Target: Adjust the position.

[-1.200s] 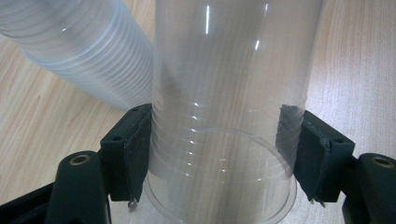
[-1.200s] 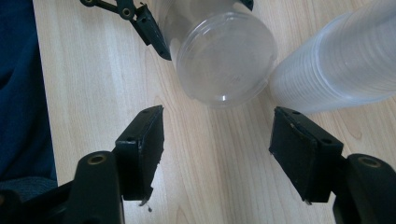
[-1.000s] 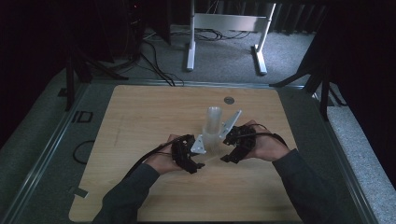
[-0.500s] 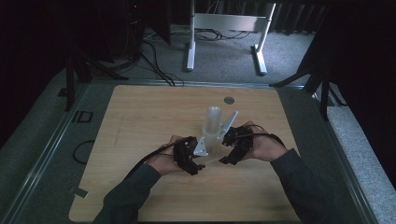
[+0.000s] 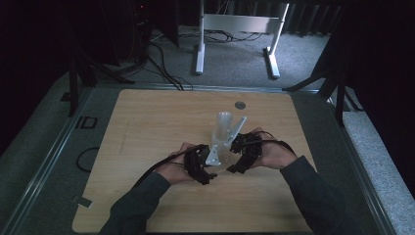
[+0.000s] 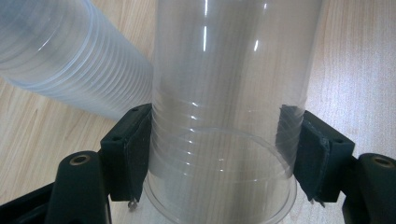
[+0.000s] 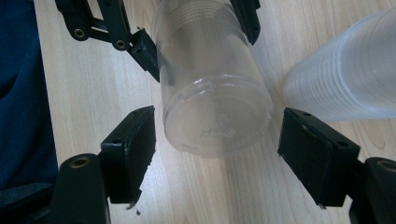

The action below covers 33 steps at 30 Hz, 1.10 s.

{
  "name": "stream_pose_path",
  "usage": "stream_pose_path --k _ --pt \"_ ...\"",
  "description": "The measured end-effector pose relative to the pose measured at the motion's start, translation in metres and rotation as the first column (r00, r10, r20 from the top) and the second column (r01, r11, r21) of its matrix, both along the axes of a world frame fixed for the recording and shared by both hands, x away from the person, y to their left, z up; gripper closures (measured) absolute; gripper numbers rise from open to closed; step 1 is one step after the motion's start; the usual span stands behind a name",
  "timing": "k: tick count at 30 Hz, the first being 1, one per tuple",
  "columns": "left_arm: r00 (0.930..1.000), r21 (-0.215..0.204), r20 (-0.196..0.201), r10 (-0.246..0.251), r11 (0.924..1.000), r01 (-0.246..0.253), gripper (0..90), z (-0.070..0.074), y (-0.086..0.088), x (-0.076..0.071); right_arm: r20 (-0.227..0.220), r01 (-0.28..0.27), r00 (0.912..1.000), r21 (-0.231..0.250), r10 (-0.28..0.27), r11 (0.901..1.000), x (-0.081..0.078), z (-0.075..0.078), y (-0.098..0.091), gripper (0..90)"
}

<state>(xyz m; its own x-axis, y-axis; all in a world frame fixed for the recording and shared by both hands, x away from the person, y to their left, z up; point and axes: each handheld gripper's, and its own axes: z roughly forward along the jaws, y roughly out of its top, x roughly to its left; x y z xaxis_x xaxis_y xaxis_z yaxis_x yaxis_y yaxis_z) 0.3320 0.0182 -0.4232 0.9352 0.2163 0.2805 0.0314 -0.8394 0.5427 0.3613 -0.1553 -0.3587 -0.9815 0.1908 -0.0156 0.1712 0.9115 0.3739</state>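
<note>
A single clear plastic cup (image 6: pixel 224 116) lies sideways between my two grippers. My left gripper (image 6: pixel 219 140) is shut on it near the rim, both pads pressed against its wall. The cup's base (image 7: pixel 217 121) sits between the jaws of my right gripper (image 7: pixel 219 140), which have just been opening and now stand open, with a gap on each side. My left gripper (image 7: pixel 196 32) holds the far end of the cup. In the high view my left gripper (image 5: pixel 210 170) and right gripper (image 5: pixel 231 167) meet just in front of a tall stack of clear cups (image 5: pixel 223 126).
The stack of cups (image 7: pixel 345 79) stands close beside the held cup, also seen as the stack of cups (image 6: pixel 70 56). The wooden table (image 5: pixel 147 127) carries a small round disc (image 5: pixel 240 105) at its far edge. A white stand (image 5: pixel 235 24) and cables lie on the floor beyond.
Seen from above, both hands and the cups keep their places; nothing else has visibly moved.
</note>
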Motion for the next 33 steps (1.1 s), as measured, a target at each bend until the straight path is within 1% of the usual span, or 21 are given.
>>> stream_pose_path --k 4,5,10,11,16,17,21,25,28,33 --pt "1.0000 0.004 0.001 -0.006 1.0000 0.006 29.3 -0.0001 -0.0011 -0.0007 -0.003 0.001 1.0000 0.003 -0.001 1.0000 0.0007 -0.0014 0.0012 27.6" --pt "0.9999 0.005 0.009 -0.008 1.0000 0.008 29.3 0.0003 -0.0024 -0.0019 -0.010 0.001 0.9999 0.001 -0.001 1.0000 0.0005 -0.0019 0.0018 28.0" --pt "0.9999 0.002 0.013 -0.009 1.0000 0.009 29.3 0.0010 -0.0029 -0.0023 -0.014 -0.001 0.9999 0.000 0.001 1.0000 0.0003 -0.0030 0.0029 28.0" --pt "0.9997 0.006 0.020 -0.011 0.9999 0.011 29.3 0.0018 -0.0039 -0.0027 -0.014 -0.001 0.9999 0.000 0.001 1.0000 0.0003 -0.0030 0.0029 28.0" --pt "0.9997 0.008 0.019 -0.013 0.9999 0.013 29.3 0.0015 -0.0053 -0.0036 -0.018 -0.004 0.9998 0.001 0.004 1.0000 -0.0006 -0.0060 0.0059 28.6" --pt "0.9997 0.012 0.022 -0.013 0.9998 0.013 29.4 0.0014 -0.0066 -0.0037 -0.020 -0.007 0.9998 -0.002 0.007 1.0000 -0.0007 -0.0078 0.0071 32.1" --pt "0.9996 0.016 0.022 -0.015 0.9998 0.015 29.3 0.0009 -0.0071 -0.0036 -0.021 -0.006 0.9998 -0.006 0.006 1.0000 -0.0005 -0.0087 0.0073 34.2" --pt "0.9997 0.015 0.025 -0.008 0.9999 0.008 28.9 0.0014 -0.0068 -0.0033 -0.023 -0.010 0.9997 0.000 0.010 0.9999 -0.0002 -0.0083 0.0071 37.9" --pt "0.9997 0.010 0.026 0.001 0.9999 -0.001 28.3 0.0015 -0.0069 -0.0031 -0.020 -0.010 0.9997 0.006 0.011 0.9999 0.0002 -0.0078 0.0067 39.1" --pt "0.9997 -0.002 0.026 0.003 1.0000 -0.003 26.8 0.0018 -0.0065 -0.0026 -0.014 -0.004 0.9999 0.013 0.004 0.9999 0.0002 -0.0060 0.0056 40.8"
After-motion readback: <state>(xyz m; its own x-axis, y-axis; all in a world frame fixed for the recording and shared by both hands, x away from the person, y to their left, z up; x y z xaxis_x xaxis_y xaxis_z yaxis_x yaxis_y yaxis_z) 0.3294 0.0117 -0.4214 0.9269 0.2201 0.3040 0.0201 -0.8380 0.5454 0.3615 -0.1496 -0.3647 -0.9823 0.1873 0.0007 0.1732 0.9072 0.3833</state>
